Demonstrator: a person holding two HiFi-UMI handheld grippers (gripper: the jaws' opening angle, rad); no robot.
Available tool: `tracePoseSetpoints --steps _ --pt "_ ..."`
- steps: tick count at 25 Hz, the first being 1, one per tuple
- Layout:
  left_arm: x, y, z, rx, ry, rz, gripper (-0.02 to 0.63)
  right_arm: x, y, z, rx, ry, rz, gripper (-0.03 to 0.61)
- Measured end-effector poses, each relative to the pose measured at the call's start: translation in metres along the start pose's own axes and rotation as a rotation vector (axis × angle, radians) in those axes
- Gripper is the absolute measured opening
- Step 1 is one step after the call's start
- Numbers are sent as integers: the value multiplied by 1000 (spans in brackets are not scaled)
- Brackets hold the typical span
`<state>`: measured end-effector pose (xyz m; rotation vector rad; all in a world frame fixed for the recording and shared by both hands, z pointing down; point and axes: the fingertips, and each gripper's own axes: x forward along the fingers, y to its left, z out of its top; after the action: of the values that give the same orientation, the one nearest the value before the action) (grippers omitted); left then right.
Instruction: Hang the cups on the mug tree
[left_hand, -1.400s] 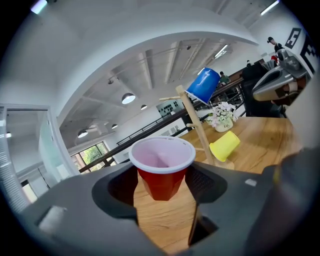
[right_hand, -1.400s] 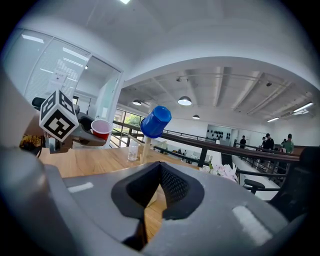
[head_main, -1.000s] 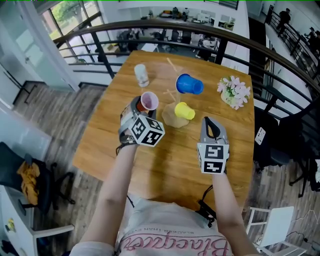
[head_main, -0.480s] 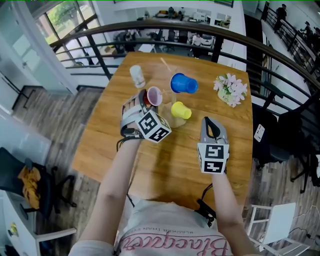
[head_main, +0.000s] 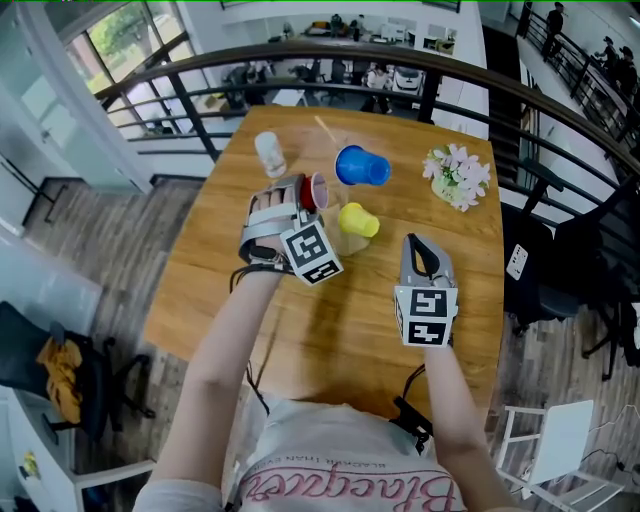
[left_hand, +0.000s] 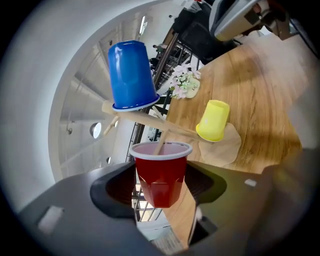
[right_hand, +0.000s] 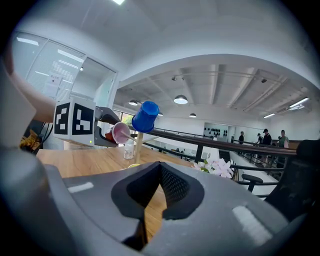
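Beside the mug tree (left_hand: 167, 129), the left gripper (head_main: 300, 192) is clamping the red cup (left_hand: 162, 175) by its sides, jaws standing partly spread around it. A second ago the cup's mouth was facing up. Now the gripper is lying rolled over and closer to the tree, so the mouth is facing sideways with a peg tip reaching into it. The blue cup (head_main: 362, 166) and yellow cup (head_main: 357, 220) are hanging on their pegs as before. Nearer the person, the right gripper (right_hand: 150, 200) is staying put over the table (head_main: 330, 330), jaws pressed together and holding nothing.
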<state>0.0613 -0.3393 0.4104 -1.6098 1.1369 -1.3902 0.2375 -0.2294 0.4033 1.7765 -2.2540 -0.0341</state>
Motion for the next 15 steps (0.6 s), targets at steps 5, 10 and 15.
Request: tracePoseSetpoints --steps 5,10,15 --pt "4 -5 6 179 1 8 301 2 -1 -1 0 -2 -1 2" --pt "5 -7 15 358 -1 24 301 2 -2 0 3 0 1 2" --pt "6 -13 23 480 -7 18 304 2 -2 -2 7 3 1 2"
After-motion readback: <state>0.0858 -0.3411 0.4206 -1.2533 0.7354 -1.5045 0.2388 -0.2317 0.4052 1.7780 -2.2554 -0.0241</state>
